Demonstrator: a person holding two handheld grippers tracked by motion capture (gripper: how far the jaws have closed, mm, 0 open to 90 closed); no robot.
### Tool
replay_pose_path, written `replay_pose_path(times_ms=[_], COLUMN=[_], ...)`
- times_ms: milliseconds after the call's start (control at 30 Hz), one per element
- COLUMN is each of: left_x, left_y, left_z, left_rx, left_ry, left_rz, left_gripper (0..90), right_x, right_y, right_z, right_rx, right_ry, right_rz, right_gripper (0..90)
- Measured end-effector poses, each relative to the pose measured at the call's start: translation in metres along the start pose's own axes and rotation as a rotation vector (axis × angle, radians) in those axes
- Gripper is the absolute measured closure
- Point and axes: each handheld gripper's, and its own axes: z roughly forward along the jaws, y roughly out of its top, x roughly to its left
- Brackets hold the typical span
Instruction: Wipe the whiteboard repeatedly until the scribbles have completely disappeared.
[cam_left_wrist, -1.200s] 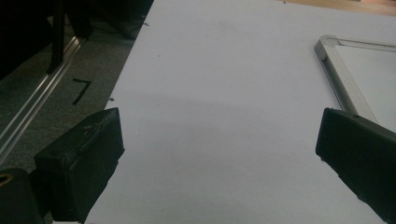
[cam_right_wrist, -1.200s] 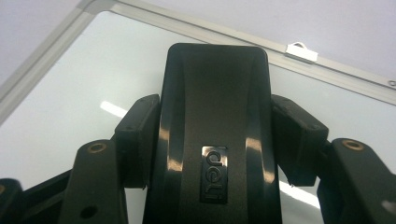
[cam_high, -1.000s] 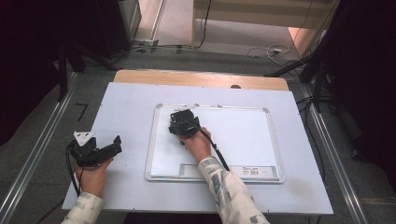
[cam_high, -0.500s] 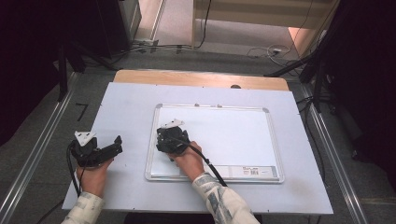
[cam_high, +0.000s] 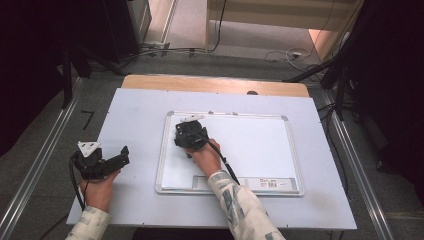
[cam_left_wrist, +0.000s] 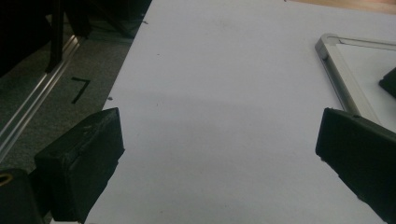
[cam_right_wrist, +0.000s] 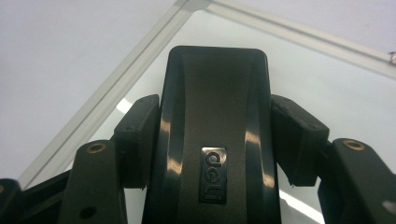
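Observation:
A white whiteboard (cam_high: 250, 145) in a silver frame lies flat on the pale tabletop (cam_high: 135, 110). My right gripper (cam_high: 189, 136) rests on its upper left part, shut on a glossy black eraser (cam_right_wrist: 215, 93) with a small label. The eraser lies flat on the board, its front end close to the frame's corner (cam_right_wrist: 154, 51), and both pads (cam_right_wrist: 137, 140) press its sides. My left gripper (cam_high: 116, 159) sits on the tabletop left of the board, open, with nothing between its jaws. In the left gripper view, the left gripper (cam_left_wrist: 219, 158) faces bare tabletop and the board's corner (cam_left_wrist: 336, 70).
A wooden strip (cam_high: 215, 85) runs along the table's far edge. Metal rails (cam_high: 45, 150) flank the table on both sides. Cables (cam_high: 280, 52) lie on the floor beyond. A small barcode label (cam_high: 270, 184) sits on the board's near edge.
My right gripper slid with the eraser toward the board's near left, then back up toward the far left corner. The left gripper stayed put.

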Motion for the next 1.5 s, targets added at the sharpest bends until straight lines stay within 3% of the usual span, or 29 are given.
replay_pose_path(times_ms=[167,367,567,767,1100,1367,1500], left_x=[0.001,0.002,0.001,0.000,-0.002,-0.003,-0.003], left_y=[0.000,-0.001,-0.001,-0.001,-0.001,0.000,0.000], left_z=[0.000,-0.001,-0.001,0.000,0.001,0.001,0.000], left_rx=[0.001,0.001,0.001,0.003,0.003,0.001,0.000], left_ry=[0.000,0.003,0.005,0.006,0.003,0.002,0.002], left_rz=[-0.001,-0.006,-0.001,0.003,0.011,0.012,0.012], left_gripper=[1.5,1.5,1.5,1.5,1.5,1.5,1.5], right_x=[-0.019,-0.041,-0.048,-0.042,-0.010,0.011,0.014], right_y=[0.007,0.004,-0.010,-0.018,-0.029,-0.027,-0.019], right_z=[0.006,0.001,-0.012,-0.020,-0.028,-0.025,-0.017], right_rx=[-0.005,-0.007,-0.012,-0.010,-0.007,-0.014,-0.019], right_ry=[-0.028,-0.052,-0.059,-0.046,0.009,0.044,0.050], right_rz=[0.026,0.045,0.042,0.014,-0.050,-0.080,-0.085], right_gripper=[36.6,36.8,37.0,37.0,37.1,37.1,37.1])
